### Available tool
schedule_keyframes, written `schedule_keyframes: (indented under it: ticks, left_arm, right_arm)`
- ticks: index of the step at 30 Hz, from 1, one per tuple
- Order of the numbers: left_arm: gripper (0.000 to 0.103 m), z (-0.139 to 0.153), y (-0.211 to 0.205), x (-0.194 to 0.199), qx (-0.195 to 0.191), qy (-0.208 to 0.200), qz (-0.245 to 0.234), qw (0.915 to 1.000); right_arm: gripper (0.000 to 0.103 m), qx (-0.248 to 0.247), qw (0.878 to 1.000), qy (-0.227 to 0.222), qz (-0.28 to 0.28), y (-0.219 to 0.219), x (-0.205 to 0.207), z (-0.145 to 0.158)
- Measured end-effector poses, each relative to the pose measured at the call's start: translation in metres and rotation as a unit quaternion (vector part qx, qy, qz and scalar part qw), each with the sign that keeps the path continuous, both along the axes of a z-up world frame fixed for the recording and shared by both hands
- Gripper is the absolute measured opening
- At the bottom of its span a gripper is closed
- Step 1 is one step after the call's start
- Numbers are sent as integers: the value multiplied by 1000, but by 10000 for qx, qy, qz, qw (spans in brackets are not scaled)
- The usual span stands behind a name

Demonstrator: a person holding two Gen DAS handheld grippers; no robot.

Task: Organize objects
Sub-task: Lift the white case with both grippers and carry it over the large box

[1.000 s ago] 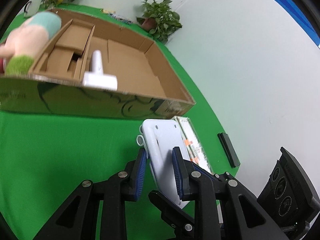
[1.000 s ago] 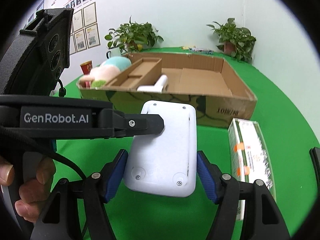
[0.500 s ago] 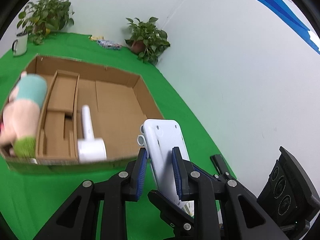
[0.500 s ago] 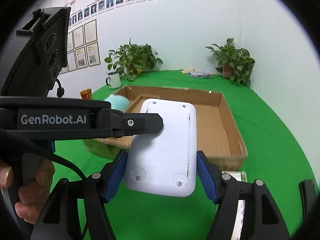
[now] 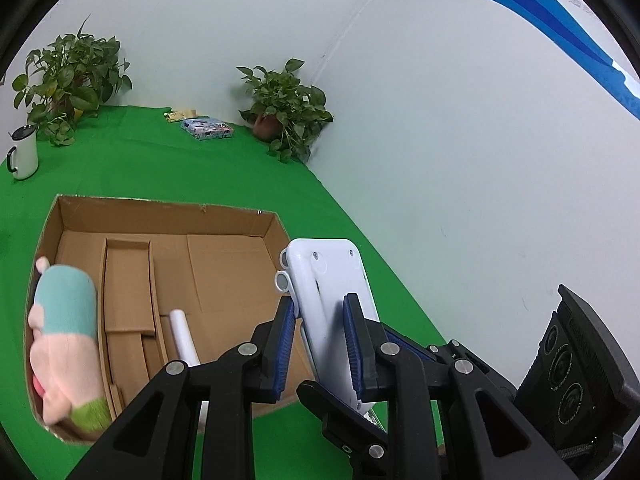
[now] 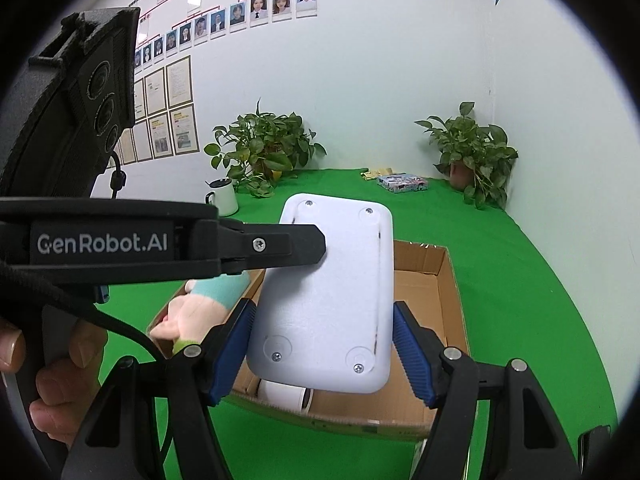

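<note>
**Spotter:** What have you got in the tools?

**Operator:** Both of mine are on the same thing, a white plastic device [image 6: 324,300]. My left gripper [image 5: 320,344] is clamped across its thin sides, blue pads [image 5: 286,344] pressing on both faces. My right gripper [image 6: 322,354] straddles its broad back near the lower end. The pad at lower left of the frame looks to be touching the casing; on the other side I see a thin gap, so I cannot tell whether that one is really pinching.

**Spotter:** And where does it sit against the box?

**Operator:** It is held in the air. In the right wrist view it covers the middle of the cardboard box [image 6: 436,280], and the box's near rim runs along the lower part of the frame under it. In the left view the box fills the lower left, and the device's top corner overlaps the box's right wall.

**Spotter:** Room inside?

**Operator:** The right half of the box floor is bare cardboard. A plush toy [image 5: 66,340] lies along the left wall, a cardboard divider [image 5: 128,292] stands beside it, and a white roller [image 5: 184,338] lies just right of that, its head near the front rim.

**Spotter:** Outside the edges?

**Operator:** Open green cloth [image 5: 160,172] behind the box. A white mug [image 5: 24,152] stands at far left, and a small printed pack [image 5: 206,129] and two potted plants [image 5: 286,106] sit against the wall, well apart from the box.
</note>
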State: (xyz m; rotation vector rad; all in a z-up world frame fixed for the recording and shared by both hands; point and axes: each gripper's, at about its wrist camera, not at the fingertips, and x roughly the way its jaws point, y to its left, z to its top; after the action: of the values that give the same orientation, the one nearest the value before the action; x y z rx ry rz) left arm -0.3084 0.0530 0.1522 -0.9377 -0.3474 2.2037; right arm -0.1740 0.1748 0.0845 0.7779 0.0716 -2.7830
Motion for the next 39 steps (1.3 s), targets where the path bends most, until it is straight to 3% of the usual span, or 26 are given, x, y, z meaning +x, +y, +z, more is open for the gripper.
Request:
schedule_keyframes:
  ticks: [9,21,30,39]
  left_arm:
    - [21,-12,7,-45,-192,-237,-19,9995]
    - [20,-103,20,-91,-516,-844,-22,9951]
    - [20,-168,26,-112,-806,-1406,14,9868]
    - [20,-201,27,-119,-925,-1775,28,9797]
  right_arm:
    - [68,-119,9994,-308,43,4,-36,-16]
    - [68,-437,9930,-1098,40,12,-73,-74]
    - [68,-670,9804,-1848,135,19,-92,-122]
    - [68,-675,9682,-2398,203,21,-98,-146]
